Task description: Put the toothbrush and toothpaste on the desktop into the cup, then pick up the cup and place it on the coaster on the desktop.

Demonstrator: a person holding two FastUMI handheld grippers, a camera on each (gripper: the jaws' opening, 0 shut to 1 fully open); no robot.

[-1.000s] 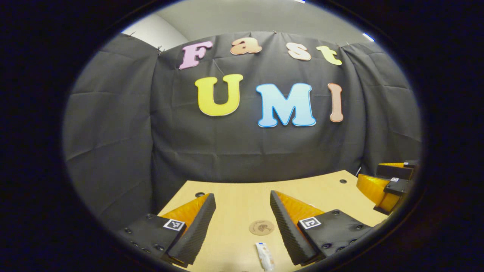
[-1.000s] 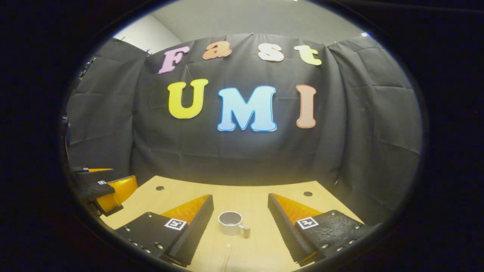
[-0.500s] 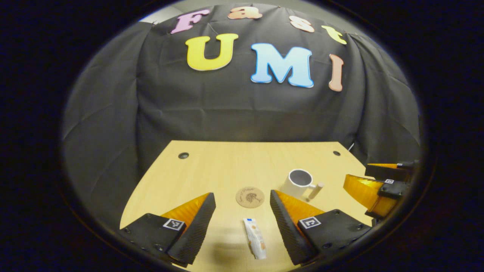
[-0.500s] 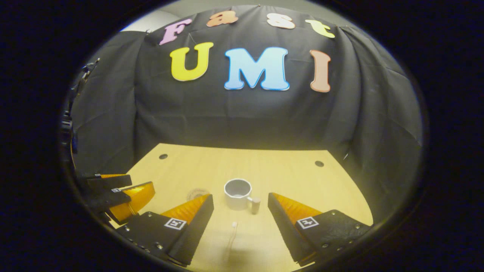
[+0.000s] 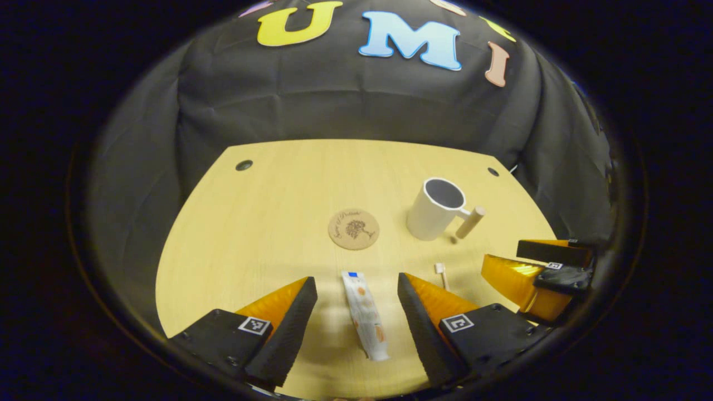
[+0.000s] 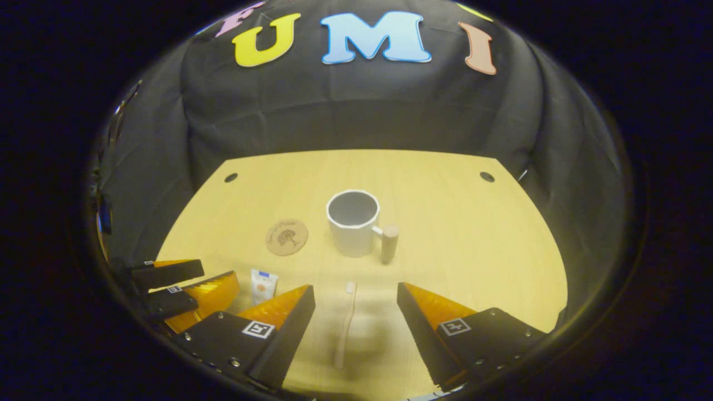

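My left claw (image 5: pixel 356 312) hangs above the desk (image 5: pixel 267 223) with its fingers spread wide and nothing between them but air; the toothpaste (image 5: pixel 365 322) lies flat on the wood straight below that gap, its length running along my line of sight, so the fingers stand on either side of its narrow width, which I judge is how I want it for a pinch across the tube. My right claw (image 6: pixel 353 323) is likewise spread and empty, and the toothbrush (image 6: pixel 345 326) lies flat in the middle of its opening, head pointing away towards the cup (image 6: pixel 353 223). In the left gripper view that claw shows low at the right, with the toothbrush head peeking out beside my left claw's finger. The cup stands upright and empty farther back, its wooden handle turned to the right, mouth open to receive both things. The coaster (image 5: pixel 353 228) sits bare just left of the cup, apart from it. Neither item is gripped yet, so the task is at its start; I reckon lowering onto each comes next.
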